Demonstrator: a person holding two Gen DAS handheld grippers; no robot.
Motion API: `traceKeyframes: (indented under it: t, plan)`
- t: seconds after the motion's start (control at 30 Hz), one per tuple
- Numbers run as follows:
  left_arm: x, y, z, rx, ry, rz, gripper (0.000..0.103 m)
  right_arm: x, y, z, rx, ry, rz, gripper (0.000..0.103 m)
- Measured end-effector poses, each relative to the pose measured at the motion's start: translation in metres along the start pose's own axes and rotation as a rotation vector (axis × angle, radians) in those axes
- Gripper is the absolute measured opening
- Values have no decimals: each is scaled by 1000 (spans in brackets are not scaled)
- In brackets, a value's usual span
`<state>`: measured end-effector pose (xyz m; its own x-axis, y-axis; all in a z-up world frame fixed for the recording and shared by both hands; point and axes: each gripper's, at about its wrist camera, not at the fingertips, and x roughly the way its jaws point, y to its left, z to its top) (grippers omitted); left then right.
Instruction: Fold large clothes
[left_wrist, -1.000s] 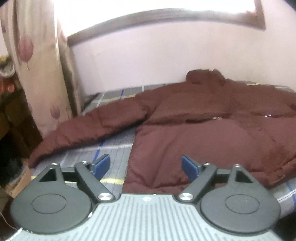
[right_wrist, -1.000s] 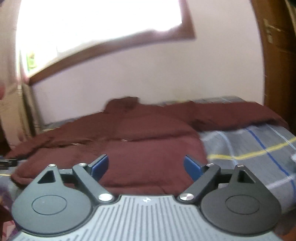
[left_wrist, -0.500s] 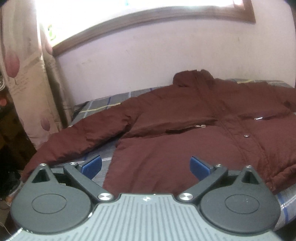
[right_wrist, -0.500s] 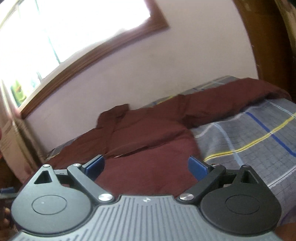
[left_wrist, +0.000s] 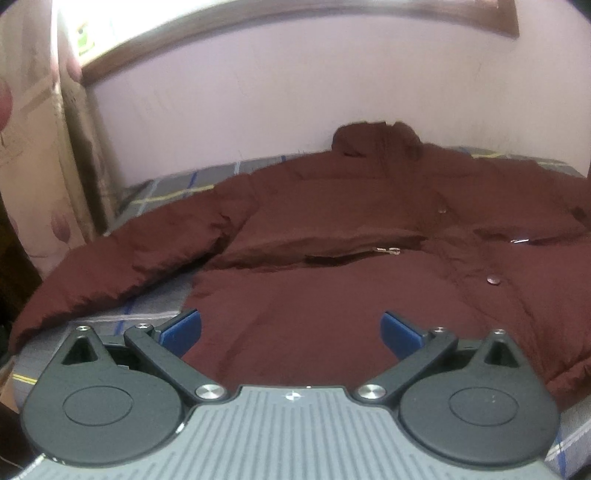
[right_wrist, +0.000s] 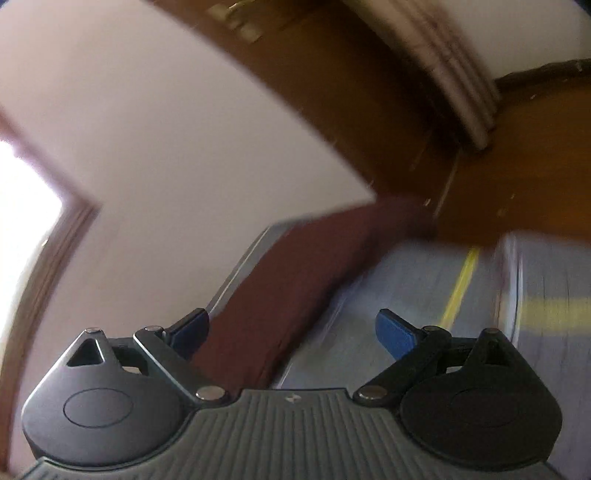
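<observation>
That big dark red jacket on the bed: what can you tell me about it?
The jacket is a maroon, puffy, padded coat with a soft matte shell. It lies spread front-up on the plaid bed cover, collar toward the wall, one sleeve stretched out sideways. Snap buttons and a zipper pull show. Nothing grips it.

Maroon jacket (left_wrist: 332, 295) of matt, puffy quilted cloth with shiny metal snaps, bed (left_wrist: 166, 188) sheet of woven plaid cloth, curtain (left_wrist: 33, 166) of thin printed cloth, wall (left_wrist: 258, 110) matt painted plaster, door (right_wrist: 517, 177) of glossy brown wood, left tool (left_wrist: 290, 328) of matt black plastic with blue pads
</observation>
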<state>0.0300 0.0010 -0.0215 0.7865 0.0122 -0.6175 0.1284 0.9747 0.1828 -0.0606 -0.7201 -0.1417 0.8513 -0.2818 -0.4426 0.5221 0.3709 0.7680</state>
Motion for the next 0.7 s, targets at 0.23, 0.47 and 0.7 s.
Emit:
traceKeyframes:
  t: [0.23, 0.47, 0.7]
  plan:
    - [17, -14, 7, 27, 38, 28, 103, 83, -49, 57, 187, 91, -152, 98]
    - [31, -24, 12, 54, 65, 64, 103, 127, -73, 69, 331, 93, -75, 58]
    - [27, -22, 14, 48, 52, 60, 103, 98, 30, 72, -10, -31, 96, 9]
